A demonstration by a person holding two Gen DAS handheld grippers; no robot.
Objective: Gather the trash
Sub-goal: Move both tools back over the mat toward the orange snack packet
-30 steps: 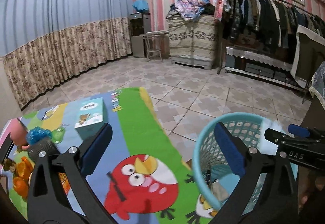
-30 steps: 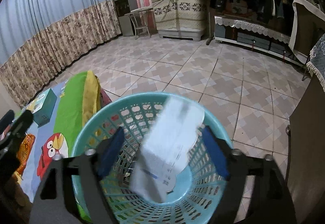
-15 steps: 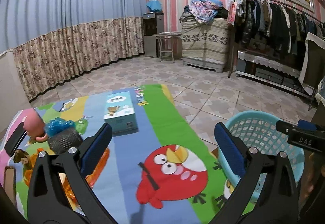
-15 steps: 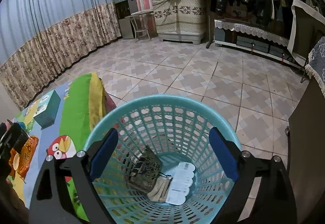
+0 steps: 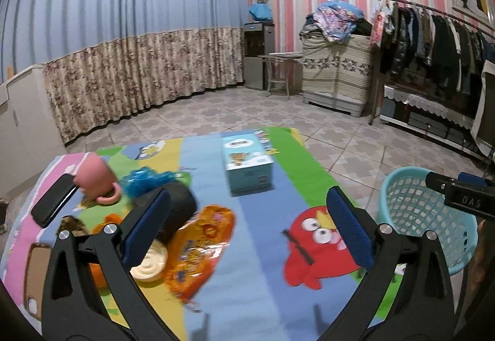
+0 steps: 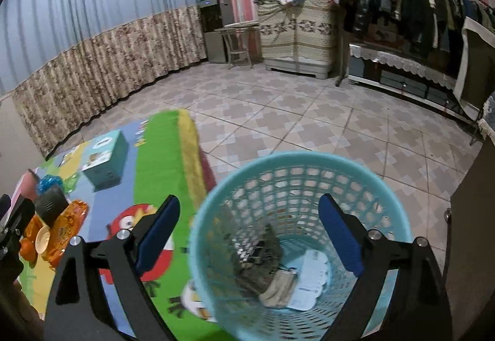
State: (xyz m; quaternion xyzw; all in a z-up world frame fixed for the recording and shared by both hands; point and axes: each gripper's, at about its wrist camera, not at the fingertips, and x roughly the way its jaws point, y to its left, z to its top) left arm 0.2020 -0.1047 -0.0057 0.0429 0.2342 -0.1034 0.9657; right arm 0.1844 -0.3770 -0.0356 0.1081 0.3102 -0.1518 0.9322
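A light-blue mesh basket (image 6: 380, 186) stands beside the cartoon-print mat (image 5: 263, 288); it holds a white paper slip (image 6: 311, 282), a dark wrapper (image 6: 256, 257) and a beige scrap. My right gripper (image 6: 249, 240) is open and empty above the basket. My left gripper (image 5: 247, 228) is open and empty over the mat. An orange snack wrapper (image 5: 198, 251) lies on the mat near the left finger, with a cream lid (image 5: 148, 263) and a black cylinder (image 5: 179, 208). The basket also shows in the left wrist view (image 5: 417, 208).
On the mat stand a teal tissue box (image 5: 249, 166), a pink mug (image 5: 96, 178), a blue scrunchy item (image 5: 145, 181) and a black phone (image 5: 52, 203). Tiled floor, a curtain, a clothes rack (image 5: 433, 41) and a cabinet lie beyond.
The white paper fell from my right gripper into the basket. My left gripper swung left from the basket to over the mat's items. My right gripper pulled back slightly.
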